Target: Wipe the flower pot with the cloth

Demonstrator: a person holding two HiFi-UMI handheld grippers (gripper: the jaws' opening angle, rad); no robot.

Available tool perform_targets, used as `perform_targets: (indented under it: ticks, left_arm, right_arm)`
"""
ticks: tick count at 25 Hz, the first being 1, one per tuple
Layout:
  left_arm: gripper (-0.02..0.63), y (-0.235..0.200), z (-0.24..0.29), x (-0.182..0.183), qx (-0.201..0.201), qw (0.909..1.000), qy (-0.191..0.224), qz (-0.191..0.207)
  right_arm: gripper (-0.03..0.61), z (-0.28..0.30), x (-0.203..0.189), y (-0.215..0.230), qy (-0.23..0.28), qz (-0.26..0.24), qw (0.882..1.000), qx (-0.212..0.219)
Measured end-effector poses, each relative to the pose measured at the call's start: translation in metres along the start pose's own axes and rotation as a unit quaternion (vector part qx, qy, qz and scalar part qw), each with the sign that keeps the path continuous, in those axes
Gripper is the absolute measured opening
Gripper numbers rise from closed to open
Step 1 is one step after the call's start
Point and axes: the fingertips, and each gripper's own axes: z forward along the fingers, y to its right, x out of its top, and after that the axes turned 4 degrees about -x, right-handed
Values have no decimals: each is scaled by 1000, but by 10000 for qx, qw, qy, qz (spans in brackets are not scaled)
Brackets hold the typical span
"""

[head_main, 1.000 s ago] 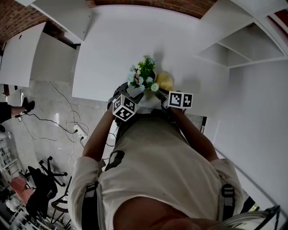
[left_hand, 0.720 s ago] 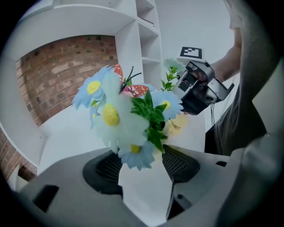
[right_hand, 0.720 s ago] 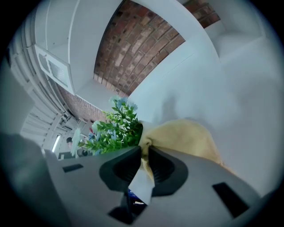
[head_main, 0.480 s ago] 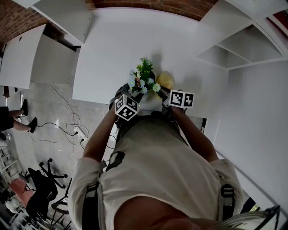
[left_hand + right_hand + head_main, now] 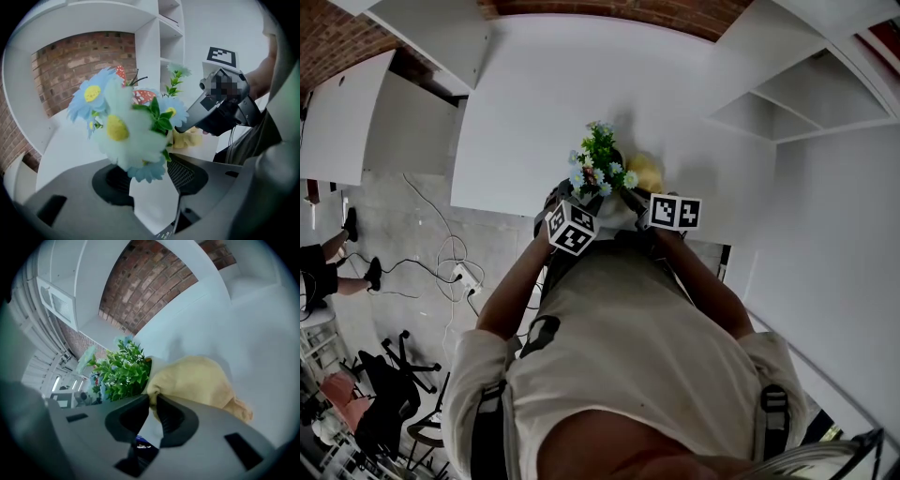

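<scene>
The white bench carried everything, and the flower pot was at its near edge, about the middle of that edge, close in front of me. I could not tell whether the flower pot stood on the bench or was lifted a little from it.

I judged the pot light and stiff, with a smooth white wall that can slip between hard pads. The flowers above it looked artificial and soft, and I think they would bend or pull out if they were gripped. So the wall below the rim was the right place to take hold.

My left claw was there: its jaws had just been closing, with the pot between them, and they pressed on the white wall from both sides, under the flowers.

The yellow cloth was soft and limp and hung in a loose bunch, so it needed a firm pinch on a fold. My right claw had its jaws nearly together on such a fold. The rest of the cloth lay against the rim of the pot, just beside the green leaves.
</scene>
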Motion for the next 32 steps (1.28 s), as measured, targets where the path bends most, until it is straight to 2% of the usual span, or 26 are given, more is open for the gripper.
perform_targets:
  ticks: [4, 8, 12, 17, 22, 24, 29, 32]
  left_arm:
    - [232, -5, -4, 3, -191, 9997, 12, 122]
    - [204, -4, 0, 4, -317, 9989, -163, 300]
    - [198, -3, 0, 4, -229, 9994, -211, -143]
    - [199, 4, 1, 6, -148, 9979, -250, -587]
    - [199, 9, 2, 10, -238, 9951, -217, -933]
    - [199, 13, 3, 11, -277, 9948, -192, -960]
    - [199, 30, 6, 16, -587, 9947, -80, -839]
    - [199, 28, 6, 19, -579, 9964, 26, -624]
  right_arm:
    - [61, -5, 18, 4, 312, 221, 9992, 64]
    - [61, -4, 29, 3, 355, 158, 9992, 60]
    - [61, -3, 23, 1, 344, 164, 9992, 69]
    - [61, -4, -1, 1, 73, 36, 10000, 35]
    - [61, 3, -24, 1, -655, 32, 9978, 126]
    - [61, 4, -25, 1, -737, 24, 9972, 90]
    - [61, -3, -5, 9, -274, 148, 9995, -66]
    - [61, -5, 14, 12, 46, 206, 9998, -68]
